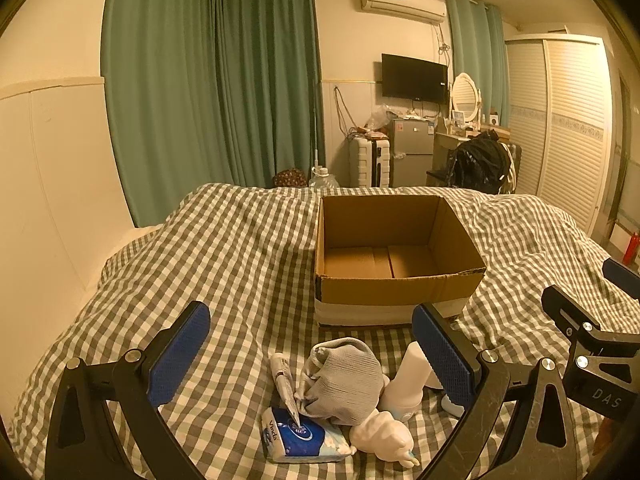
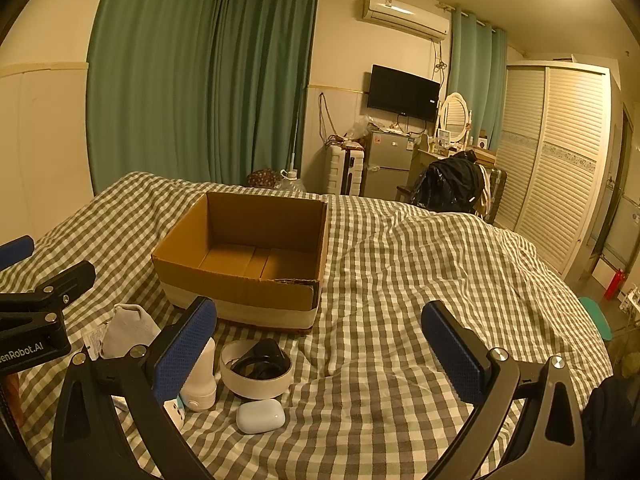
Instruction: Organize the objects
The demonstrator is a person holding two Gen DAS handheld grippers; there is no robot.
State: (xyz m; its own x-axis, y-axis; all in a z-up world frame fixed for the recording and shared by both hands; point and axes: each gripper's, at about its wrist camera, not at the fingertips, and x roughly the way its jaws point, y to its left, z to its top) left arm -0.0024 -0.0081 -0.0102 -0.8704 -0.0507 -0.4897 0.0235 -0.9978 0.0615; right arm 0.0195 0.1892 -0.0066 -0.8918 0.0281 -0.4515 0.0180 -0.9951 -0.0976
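An empty open cardboard box [image 1: 396,252] stands on the checked bed; it also shows in the right wrist view [image 2: 244,256]. In front of it lie a grey sock bundle [image 1: 344,380], a blue tissue pack [image 1: 298,436], a small tube [image 1: 282,380], a white bottle [image 1: 406,384] and a white figure [image 1: 384,438]. The right wrist view adds a roll of tape [image 2: 256,368] with a black item inside and a pale earbud case [image 2: 260,416]. My left gripper [image 1: 312,352] is open above the sock pile. My right gripper [image 2: 320,348] is open over bare cover, right of the tape.
The checked bed cover [image 2: 420,280] spreads wide to the right of the box. Green curtains [image 1: 208,88], a suitcase, a small fridge [image 1: 412,152] and a louvred wardrobe [image 1: 560,120] stand beyond the bed. A wall lies to the left.
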